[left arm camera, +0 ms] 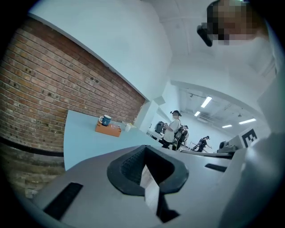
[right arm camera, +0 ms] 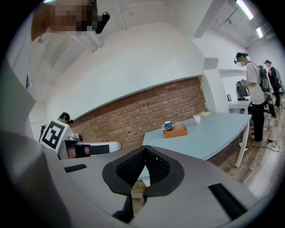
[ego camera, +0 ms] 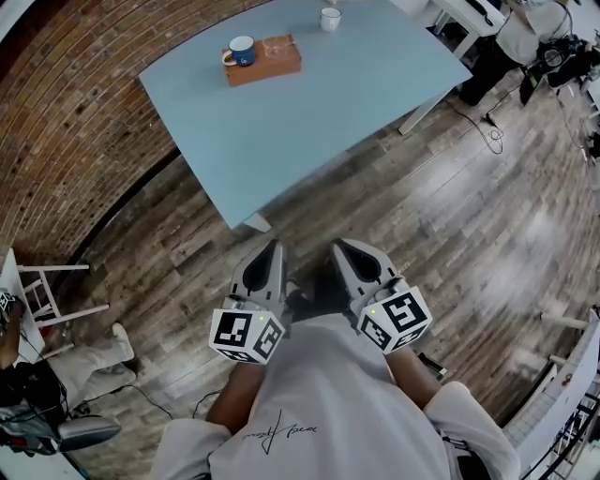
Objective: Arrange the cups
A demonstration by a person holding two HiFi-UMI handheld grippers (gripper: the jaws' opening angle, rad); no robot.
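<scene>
- Grey left gripper (ego camera: 274, 248) and grey right gripper (ego camera: 341, 247): jaws together, empty.
- On the pale blue table (ego camera: 319, 112), a blue ceramic mug (ego camera: 242, 50) sits on a brown wooden tray (ego camera: 277, 64).

A: Entry one, far side?
B: Light-blue rectangular table (ego camera: 309, 122); brown wooden block (ego camera: 267, 66) on its far left part.
A: On the block?
B: Blue ceramic mug (ego camera: 241, 50) at the left end, clear glass (ego camera: 278, 45) right of it.
A: Elsewhere on the table?
B: Small white cup (ego camera: 330, 19), right of the block, farther off.
A: Near side?
B: Left gripper (ego camera: 271, 248) and right gripper (ego camera: 343, 247) side by side, well apart from the table.
</scene>
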